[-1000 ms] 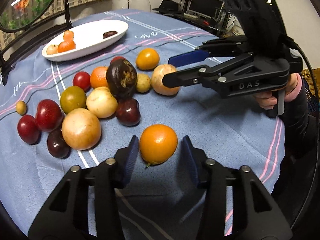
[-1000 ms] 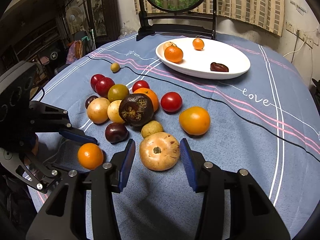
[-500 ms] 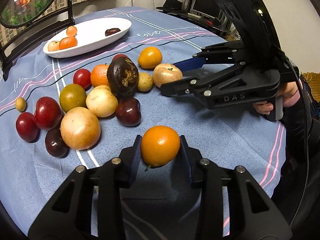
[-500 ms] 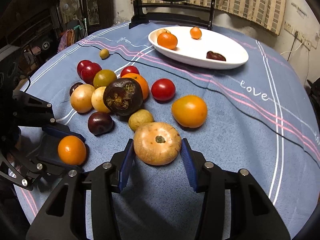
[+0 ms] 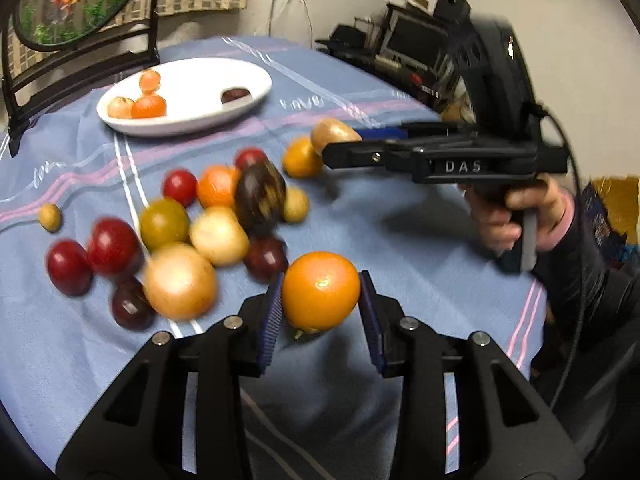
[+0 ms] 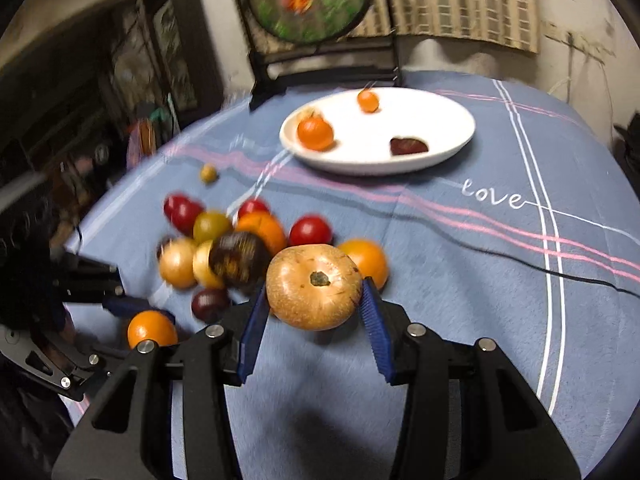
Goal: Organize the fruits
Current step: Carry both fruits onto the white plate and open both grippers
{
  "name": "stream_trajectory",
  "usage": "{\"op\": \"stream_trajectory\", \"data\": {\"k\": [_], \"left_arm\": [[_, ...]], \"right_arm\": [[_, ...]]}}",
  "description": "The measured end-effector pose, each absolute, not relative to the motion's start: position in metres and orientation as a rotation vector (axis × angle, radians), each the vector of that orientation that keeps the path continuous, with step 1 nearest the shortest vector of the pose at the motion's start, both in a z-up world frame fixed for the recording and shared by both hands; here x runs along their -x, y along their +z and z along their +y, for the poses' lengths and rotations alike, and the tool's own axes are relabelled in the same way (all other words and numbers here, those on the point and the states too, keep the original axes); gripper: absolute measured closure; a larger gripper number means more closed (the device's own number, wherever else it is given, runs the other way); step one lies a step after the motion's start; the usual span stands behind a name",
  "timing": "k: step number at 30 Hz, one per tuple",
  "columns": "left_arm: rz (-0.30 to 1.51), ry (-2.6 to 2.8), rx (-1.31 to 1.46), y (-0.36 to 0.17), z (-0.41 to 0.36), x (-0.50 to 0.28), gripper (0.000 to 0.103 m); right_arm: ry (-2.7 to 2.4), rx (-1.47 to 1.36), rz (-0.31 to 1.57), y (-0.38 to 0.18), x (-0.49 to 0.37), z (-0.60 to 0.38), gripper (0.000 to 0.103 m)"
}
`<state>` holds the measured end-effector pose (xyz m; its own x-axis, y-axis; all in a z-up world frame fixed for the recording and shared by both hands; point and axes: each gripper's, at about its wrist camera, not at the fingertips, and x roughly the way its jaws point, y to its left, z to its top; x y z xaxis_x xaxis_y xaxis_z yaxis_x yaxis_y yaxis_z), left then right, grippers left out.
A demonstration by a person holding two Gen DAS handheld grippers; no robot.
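Note:
My left gripper (image 5: 320, 285) is shut on a smooth orange fruit (image 5: 320, 296) and holds it just above the blue tablecloth. My right gripper (image 6: 315, 293) is shut on a tan round fruit (image 6: 314, 286) with a dark stem scar, also clear of the cloth. In the left wrist view that tan fruit (image 5: 334, 132) shows at the tips of the right gripper (image 5: 352, 142). A pile of red, dark, yellow and orange fruits (image 5: 218, 216) lies between the grippers and a white oval plate (image 5: 192, 125). The plate (image 6: 380, 166) holds two oranges, a pale fruit and a dark piece.
A round framed picture on a black stand (image 6: 316, 4) rises behind the plate. A thin black cord (image 6: 520, 260) crosses the cloth on the right. One small yellow fruit (image 5: 50, 217) lies apart at the left. A person's hand (image 5: 516, 216) grips the right tool by the table edge.
The left jaws closed on the orange fruit, then lifted it off the cloth. The right gripper rose with the tan fruit and shifted toward the plate.

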<state>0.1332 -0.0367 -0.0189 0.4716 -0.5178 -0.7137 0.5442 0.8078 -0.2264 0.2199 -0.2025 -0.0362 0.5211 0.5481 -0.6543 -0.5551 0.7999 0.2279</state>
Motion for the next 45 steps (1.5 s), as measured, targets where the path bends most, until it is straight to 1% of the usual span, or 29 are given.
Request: {"op": "stream_trajectory", "data": {"k": [4, 7, 10, 14, 19, 29, 31, 32, 33, 34, 36, 37, 39, 41, 43, 44, 45], "left_arm": [[0.823, -0.612, 0.017, 0.016, -0.026, -0.172, 0.066], [0.800, -0.543, 0.055, 0.041, -0.022, -0.219, 0.066], [0.798, -0.447, 0.064, 0.053, -0.024, -0.272, 0.066], [0.843, -0.353, 0.054, 0.041, -0.032, -0.337, 0.066], [0.900, -0.309, 0.021, 0.016, -0.047, -0.381, 0.066], [0.960, -0.252, -0.010, -0.020, -0.052, -0.411, 0.066], [0.971, -0.241, -0.007, -0.024, -0.052, -0.415, 0.065], [0.965, -0.234, -0.002, -0.025, -0.052, -0.415, 0.065], [0.966, -0.235, 0.003, -0.024, -0.051, -0.414, 0.061], [0.964, -0.238, 0.010, -0.022, -0.050, -0.414, 0.058], [0.928, -0.227, 0.023, -0.010, -0.045, -0.404, 0.042], [0.911, -0.221, 0.023, -0.003, -0.042, -0.397, 0.037], [0.865, -0.209, 0.020, 0.013, -0.033, -0.377, 0.019], [0.813, -0.198, 0.016, 0.029, -0.023, -0.352, 0.012], [0.763, -0.183, 0.005, 0.041, -0.013, -0.324, 0.009], [0.741, -0.175, 0.000, 0.045, -0.008, -0.308, 0.004], [0.717, -0.163, 0.000, 0.047, -0.002, -0.289, 0.003]], "right_arm": [[0.621, -0.100, 0.730, -0.022, -0.241, -0.212, 0.056], [0.546, -0.137, 0.670, -0.007, -0.270, -0.212, 0.056], [0.481, -0.157, 0.643, -0.002, -0.303, -0.210, 0.056], [0.422, -0.164, 0.650, -0.010, -0.351, -0.203, 0.056], [0.403, -0.122, 0.695, -0.022, -0.389, -0.196, 0.056], [0.424, -0.017, 0.739, -0.040, -0.413, -0.181, 0.056], [0.416, 0.002, 0.746, -0.043, -0.415, -0.180, 0.055], [0.413, 0.005, 0.747, -0.044, -0.416, -0.180, 0.051], [0.414, 0.009, 0.742, -0.043, -0.414, -0.180, 0.045], [0.426, 0.012, 0.737, -0.041, -0.412, -0.181, 0.045], [0.423, 0.021, 0.726, -0.035, -0.408, -0.181, 0.045], [0.421, 0.024, 0.717, -0.030, -0.404, -0.183, 0.045], [0.430, 0.028, 0.699, -0.022, -0.394, -0.185, 0.045], [0.436, 0.040, 0.678, -0.014, -0.379, -0.187, 0.045], [0.437, 0.041, 0.664, -0.008, -0.363, -0.191, 0.045], [0.439, 0.038, 0.666, -0.008, -0.357, -0.192, 0.045], [0.439, 0.031, 0.669, -0.008, -0.348, -0.194, 0.045]]}}
